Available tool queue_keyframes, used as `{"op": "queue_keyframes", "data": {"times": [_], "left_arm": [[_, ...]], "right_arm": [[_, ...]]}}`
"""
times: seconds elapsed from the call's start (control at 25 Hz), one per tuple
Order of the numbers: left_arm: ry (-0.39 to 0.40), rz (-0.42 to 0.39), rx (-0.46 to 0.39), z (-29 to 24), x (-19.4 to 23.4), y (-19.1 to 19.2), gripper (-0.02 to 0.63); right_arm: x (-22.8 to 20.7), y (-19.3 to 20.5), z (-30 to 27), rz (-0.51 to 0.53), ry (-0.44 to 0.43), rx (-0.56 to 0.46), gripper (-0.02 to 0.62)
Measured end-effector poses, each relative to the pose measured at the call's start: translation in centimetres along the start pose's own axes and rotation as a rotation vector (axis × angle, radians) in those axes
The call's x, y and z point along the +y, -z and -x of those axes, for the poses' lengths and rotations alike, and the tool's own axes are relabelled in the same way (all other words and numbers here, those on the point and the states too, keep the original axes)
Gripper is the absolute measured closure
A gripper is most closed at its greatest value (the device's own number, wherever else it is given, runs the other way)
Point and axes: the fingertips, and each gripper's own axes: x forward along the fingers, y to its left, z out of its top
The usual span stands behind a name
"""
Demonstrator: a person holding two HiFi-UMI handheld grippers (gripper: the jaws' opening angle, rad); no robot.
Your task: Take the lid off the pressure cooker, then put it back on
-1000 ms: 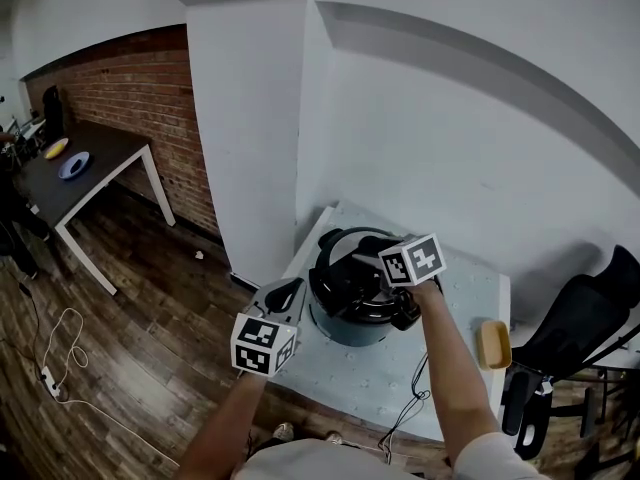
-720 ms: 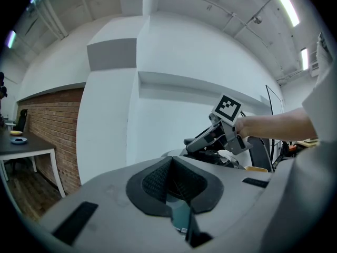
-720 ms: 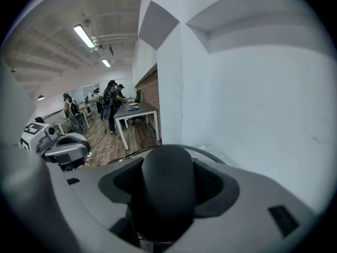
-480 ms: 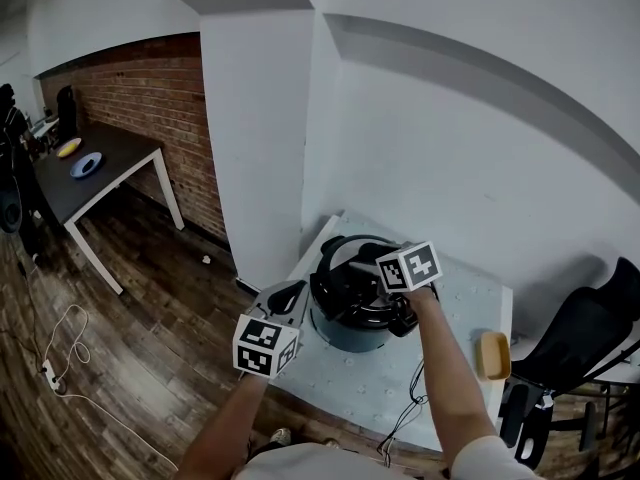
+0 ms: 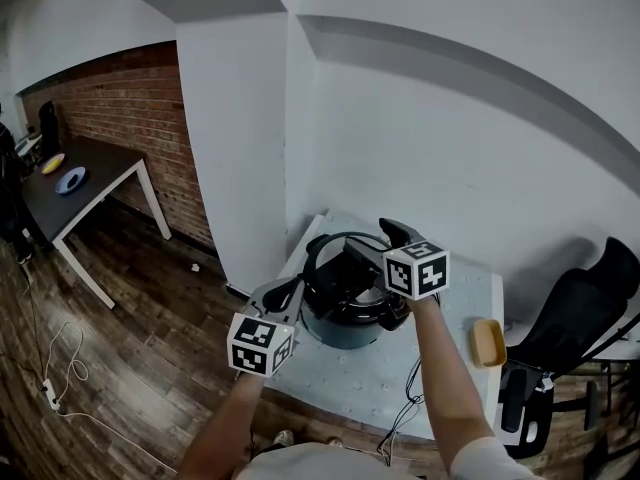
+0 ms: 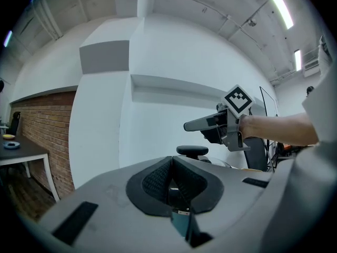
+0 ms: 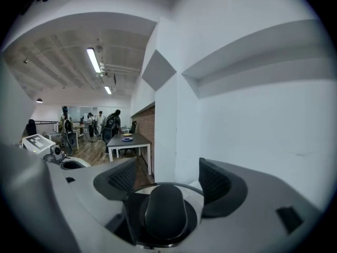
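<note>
The dark pressure cooker (image 5: 340, 323) stands on a white table (image 5: 450, 368), its lid (image 5: 345, 283) on top. The lid's black knob (image 7: 164, 211) lies just below and between my right gripper's two pads. My right gripper (image 5: 392, 232) hangs open over the lid, holding nothing. From the side, the right gripper (image 6: 210, 123) floats a little above the knob (image 6: 192, 151). My left gripper (image 5: 288, 290) is shut and empty, at the cooker's left side near the table's edge; its pads (image 6: 158, 178) meet.
A yellow dish (image 5: 490, 341) lies at the table's right. A black chair (image 5: 585, 318) stands beyond it. A white pillar (image 5: 240, 168) and wall close the back. A dark table (image 5: 80, 173) with plates stands far left. A cable (image 5: 410, 408) hangs off the front edge.
My right gripper has lifted off the lid's top and now hangs above it. The left gripper has barely moved.
</note>
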Motion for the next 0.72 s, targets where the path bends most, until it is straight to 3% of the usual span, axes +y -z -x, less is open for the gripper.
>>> {"op": "queue_keyframes", "data": {"times": [0.12, 0.24, 0.36, 0.72], "left_arm": [[0.015, 0.002, -0.009, -0.4, -0.1, -0.5, 0.592], [0.032, 0.006, -0.022, -0.9, -0.3, -1.0, 0.594], [0.054, 0.009, -0.030, -1.6, -0.8, -1.3, 0.594], [0.109, 0.003, -0.024, -3.4, -2.2, -1.0, 0.592]], "right_arm": [[-0.3, -0.7, 2.0, -0.001, 0.041, -0.075, 0.269], [-0.6, -0.8, 4.4, 0.039, 0.097, -0.149, 0.379], [-1.2, 0.0, 6.7, 0.054, 0.162, -0.184, 0.445], [-2.9, 3.7, 11.9, 0.009, 0.353, -0.218, 0.556]]}}
